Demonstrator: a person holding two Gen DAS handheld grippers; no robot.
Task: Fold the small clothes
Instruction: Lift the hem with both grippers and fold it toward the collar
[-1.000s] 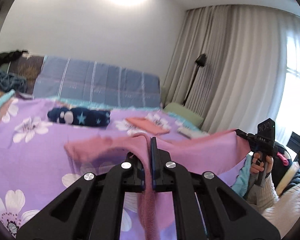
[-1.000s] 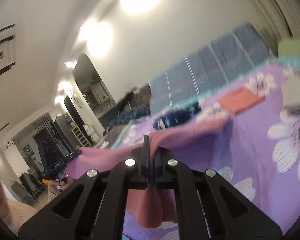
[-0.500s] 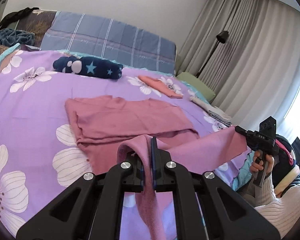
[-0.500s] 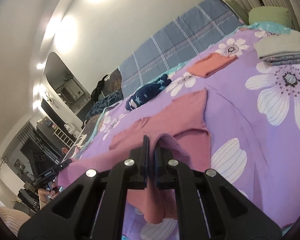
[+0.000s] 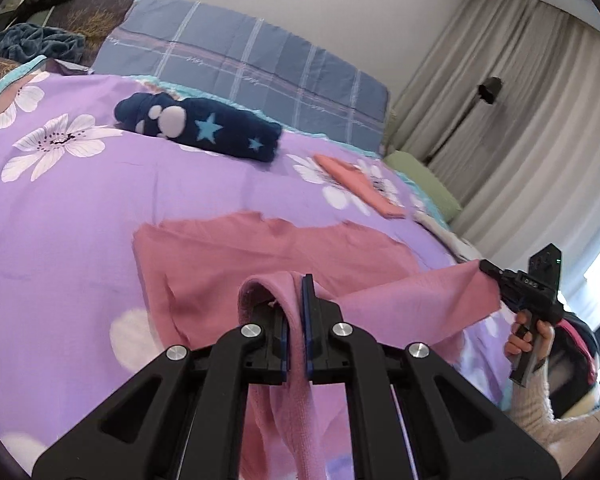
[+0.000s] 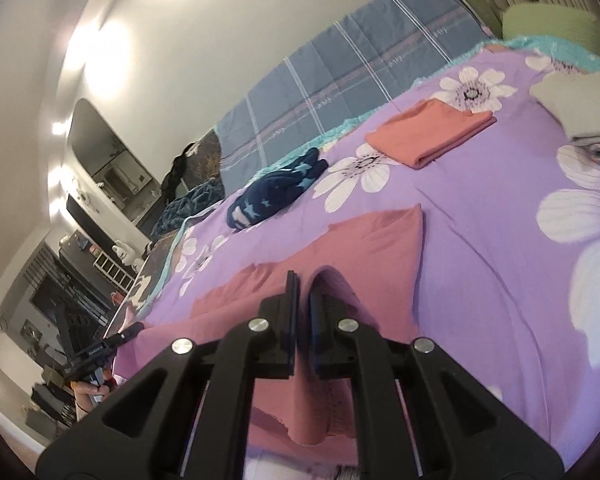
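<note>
You have the pink garment (image 5: 268, 256) pinched at its near edge by both tools: your left gripper (image 5: 296, 320) has its jaws pressed together on a bunched fold of the cloth, and your right gripper (image 6: 304, 308) is likewise clamped on the hem further right, its fingers nearly touching with fabric between them. The far part of the garment lies flat on the purple flowered bedspread (image 5: 80, 208), while the near edge is lifted and stretched between your two hands, with the slack hanging below the left jaws. Judge it as light, soft and limp: it will sag wherever it is not supported, drape rather than hold a crease, and slide easily over the sheet, so pulling unevenly would likely drag the flat half out of shape. It looks like a thin knit, so a grip on a single layer near a corner should hold better than a thick bunch, which could slip out. Keeping both holds near the hem and level with each other should carry the edge across evenly. Well beyond it on the far side lie a navy star-patterned bundle (image 5: 198, 130) and a folded orange piece (image 5: 360, 184), both apart from your work, with folded pale cloths (image 6: 580, 108) at the far right.
</note>
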